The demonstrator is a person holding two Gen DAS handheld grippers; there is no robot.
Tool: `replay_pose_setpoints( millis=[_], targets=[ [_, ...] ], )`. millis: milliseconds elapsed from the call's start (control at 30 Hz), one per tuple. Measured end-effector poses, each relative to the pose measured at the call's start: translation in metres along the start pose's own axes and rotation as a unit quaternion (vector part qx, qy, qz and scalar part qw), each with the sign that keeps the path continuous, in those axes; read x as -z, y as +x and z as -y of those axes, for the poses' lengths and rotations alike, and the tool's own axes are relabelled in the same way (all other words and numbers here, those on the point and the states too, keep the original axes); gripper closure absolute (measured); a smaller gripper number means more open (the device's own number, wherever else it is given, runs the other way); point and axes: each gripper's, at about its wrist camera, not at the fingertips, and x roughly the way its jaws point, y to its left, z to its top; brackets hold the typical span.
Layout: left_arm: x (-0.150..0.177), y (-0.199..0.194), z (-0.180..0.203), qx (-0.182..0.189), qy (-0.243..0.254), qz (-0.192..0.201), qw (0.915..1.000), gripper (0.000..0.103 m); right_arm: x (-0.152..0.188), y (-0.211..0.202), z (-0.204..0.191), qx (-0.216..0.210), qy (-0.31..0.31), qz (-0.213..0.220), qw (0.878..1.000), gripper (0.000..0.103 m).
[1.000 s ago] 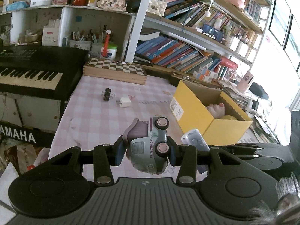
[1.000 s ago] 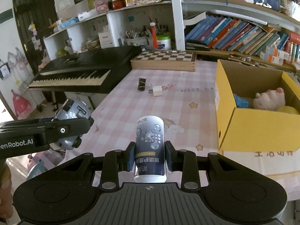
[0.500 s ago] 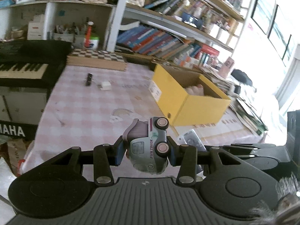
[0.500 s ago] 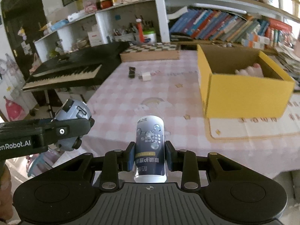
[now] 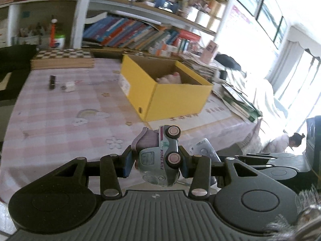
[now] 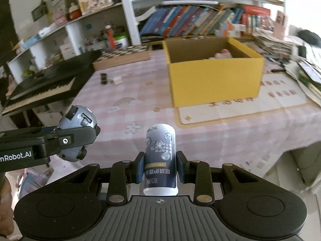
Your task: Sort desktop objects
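My left gripper [image 5: 155, 165] is shut on a grey toy truck [image 5: 158, 156] marked FUN TRUCK, held in the air off the table's near edge. It also shows in the right wrist view [image 6: 77, 132]. My right gripper [image 6: 160, 169] is shut on a dark blue and white bottle [image 6: 160, 158], upright, beside the left one. The open yellow cardboard box [image 6: 214, 82] stands on the pink checked tablecloth [image 6: 140, 104] with a pink plush toy [image 6: 222, 55] inside. A black binder clip [image 5: 52, 82] and a white plug [image 5: 69, 86] lie at the far left of the table.
A black keyboard [image 6: 44, 86] sits left of the table. A chessboard [image 5: 62, 58] lies at the back edge. Bookshelves [image 6: 200, 20] stand behind. Stacked books and papers [image 5: 238, 102] lie right of the box.
Both grippers have pulled back from the table and swung right with their loads. The box and table now look farther away.
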Motion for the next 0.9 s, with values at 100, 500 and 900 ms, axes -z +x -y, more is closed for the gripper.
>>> replay_pose_setpoints(
  millis=[100, 500, 900],
  targets=[
    [0.0, 0.008, 0.007, 0.015, 0.008, -0.007, 0.9998, 0.061, 0.003, -0.002, 0.008, 0.012, 0.012, -0.002, 1.0, 0.071],
    [-0.015, 0.044, 0.031, 0.05, 0.031, -0.026, 0.9979, 0.061, 0.0, -0.002, 0.041, 0.043, 0.039, -0.007, 0.998, 0.071],
    [-0.039, 0.085, 0.051, 0.053, 0.038, -0.03, 0.9974, 0.061, -0.025, 0.016, 0.077, 0.045, 0.042, -0.012, 0.998, 0.071]
  ],
)
